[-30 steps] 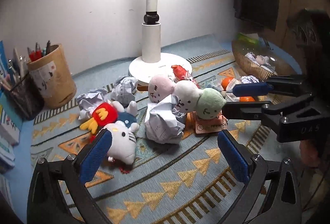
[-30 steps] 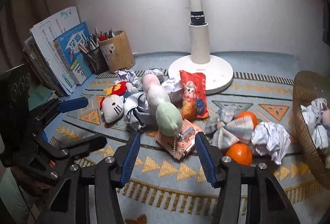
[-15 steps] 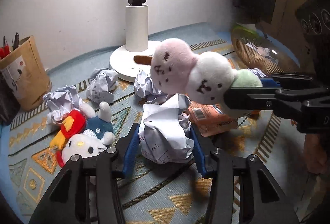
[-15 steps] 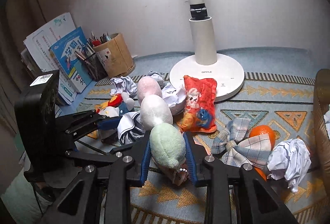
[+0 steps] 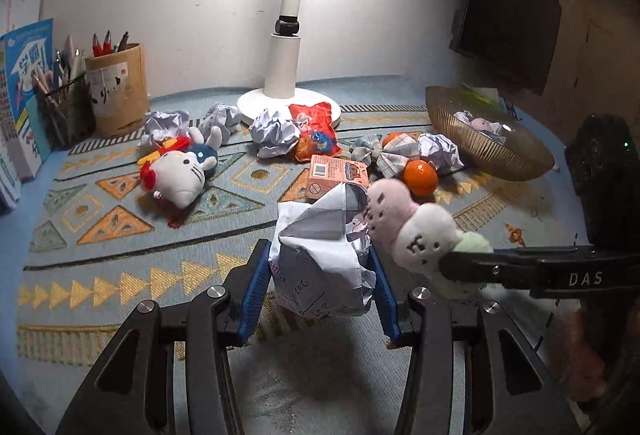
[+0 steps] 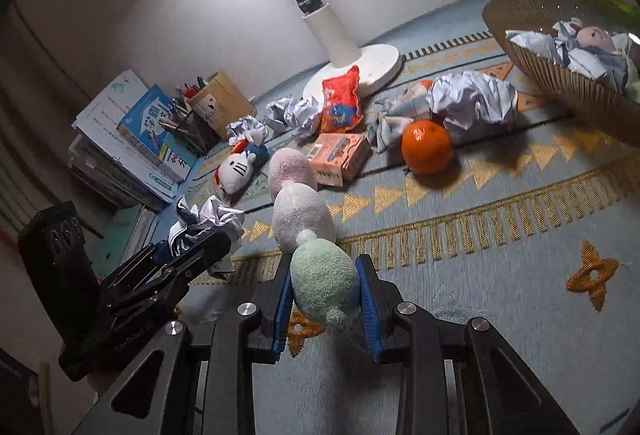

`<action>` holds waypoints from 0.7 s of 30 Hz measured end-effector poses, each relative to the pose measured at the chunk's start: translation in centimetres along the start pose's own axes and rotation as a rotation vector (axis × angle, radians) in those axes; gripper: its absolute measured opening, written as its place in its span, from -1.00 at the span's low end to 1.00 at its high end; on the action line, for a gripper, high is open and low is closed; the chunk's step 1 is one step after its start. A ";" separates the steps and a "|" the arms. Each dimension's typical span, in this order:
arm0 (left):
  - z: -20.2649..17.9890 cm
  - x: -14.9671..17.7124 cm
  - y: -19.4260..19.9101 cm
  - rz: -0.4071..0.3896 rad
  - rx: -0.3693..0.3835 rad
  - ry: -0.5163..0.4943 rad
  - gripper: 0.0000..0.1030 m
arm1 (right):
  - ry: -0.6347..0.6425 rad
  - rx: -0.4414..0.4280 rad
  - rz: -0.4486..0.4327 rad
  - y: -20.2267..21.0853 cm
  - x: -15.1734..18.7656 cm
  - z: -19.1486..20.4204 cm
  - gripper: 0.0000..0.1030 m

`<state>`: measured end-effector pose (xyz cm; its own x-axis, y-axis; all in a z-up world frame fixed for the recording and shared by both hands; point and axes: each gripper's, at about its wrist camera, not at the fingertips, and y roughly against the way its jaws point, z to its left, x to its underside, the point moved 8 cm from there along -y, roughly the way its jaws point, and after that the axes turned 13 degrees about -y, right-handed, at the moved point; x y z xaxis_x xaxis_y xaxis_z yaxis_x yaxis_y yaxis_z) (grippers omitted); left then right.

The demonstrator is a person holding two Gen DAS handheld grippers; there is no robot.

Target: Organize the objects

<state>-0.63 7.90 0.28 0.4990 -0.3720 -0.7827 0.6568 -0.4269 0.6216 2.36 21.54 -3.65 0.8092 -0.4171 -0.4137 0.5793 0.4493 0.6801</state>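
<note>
My left gripper (image 5: 320, 287) is shut on a crumpled paper ball (image 5: 320, 255), held above the patterned mat. My right gripper (image 6: 325, 299) is shut on the green end of a three-ball plush skewer (image 6: 304, 215), whose white and pink balls stick out ahead. In the left wrist view the skewer (image 5: 416, 231) hangs at the right beside the paper ball, clamped by the right gripper (image 5: 460, 267). In the right wrist view the left gripper (image 6: 192, 247) with its paper ball (image 6: 208, 219) is at the left. A wicker basket (image 5: 480, 151) (image 6: 560, 79) with paper and a plush inside stands at the right.
On the mat (image 5: 120, 267) lie a cat plush (image 5: 180, 175), several paper balls, a red snack bag (image 5: 316, 131), an orange box (image 5: 336, 175), a plaid bow (image 5: 392, 155) and an orange (image 5: 420, 177). A lamp base (image 5: 288, 103), pen cups (image 5: 116, 91) and books (image 6: 132, 139) stand behind.
Both grippers closed, the left on the paper ball and the right on the plush skewer, then lifted them and drew back toward the near edge of the mat.
</note>
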 end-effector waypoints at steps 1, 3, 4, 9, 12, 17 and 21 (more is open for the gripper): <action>-0.1 0.2 -0.1 0.009 -0.010 -0.002 -0.14 | -0.004 0.011 0.035 -0.8 0.5 -0.2 -0.40; -0.2 0.2 0.0 0.001 -0.021 -0.008 -0.13 | 0.003 0.043 0.093 -1.8 1.4 -0.4 -0.38; -0.1 0.2 0.1 -0.004 -0.009 0.003 -0.12 | 0.012 0.051 0.091 -1.8 1.5 -0.4 -0.31; 1.7 0.8 -0.4 0.005 0.042 0.121 -0.12 | 0.194 0.258 -0.101 0.3 0.4 -0.8 0.45; 1.5 0.6 0.1 -0.022 0.041 0.118 -0.12 | 0.277 0.265 -0.095 -0.1 0.4 -0.2 0.45; 1.6 0.7 -0.4 0.002 0.039 0.119 -0.12 | 0.324 0.290 -0.077 -2.6 -0.5 0.1 0.45; 1.7 0.8 -0.4 0.001 0.045 0.133 -0.11 | 0.298 0.259 -0.035 -4.1 -0.9 -0.4 0.37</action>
<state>-1.48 6.35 -0.54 0.5722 -0.2614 -0.7774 0.6318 -0.4639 0.6210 -0.70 20.42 -6.34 0.8046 -0.1637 -0.5708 0.5938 0.2085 0.7771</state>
